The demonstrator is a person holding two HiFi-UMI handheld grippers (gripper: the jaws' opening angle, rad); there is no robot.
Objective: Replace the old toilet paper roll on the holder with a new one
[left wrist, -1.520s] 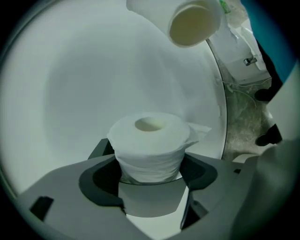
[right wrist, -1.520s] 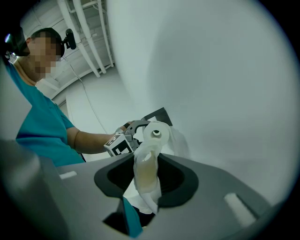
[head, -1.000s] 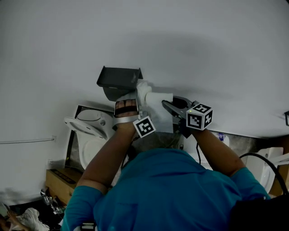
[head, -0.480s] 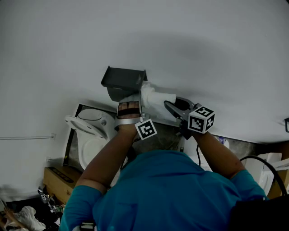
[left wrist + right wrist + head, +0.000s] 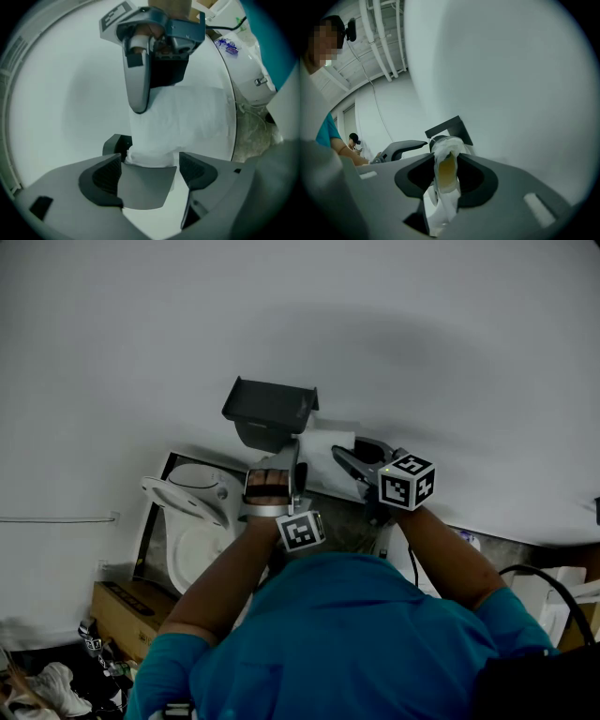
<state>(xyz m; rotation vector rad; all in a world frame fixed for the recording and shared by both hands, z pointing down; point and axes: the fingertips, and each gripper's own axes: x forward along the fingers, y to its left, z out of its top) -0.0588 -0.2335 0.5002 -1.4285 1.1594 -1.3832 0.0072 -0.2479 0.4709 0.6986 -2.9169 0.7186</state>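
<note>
Both arms reach forward and upward in the head view, elbows bent, the tools side by side and close together. The left forearm (image 5: 225,568) is bare and rises to the left tool (image 5: 286,457), with its marker cube (image 5: 300,531) at the wrist end. This tool's jaws stand wide apart. The white end of the toilet paper roll (image 5: 446,171) shows between their tips, with neither pad pressing on it. The right forearm (image 5: 448,554) angles inward to the right tool (image 5: 352,460), its marker cube (image 5: 406,481) facing up. The right tool's jaws are closed on the roll, squeezing it flat between the pads.
</note>
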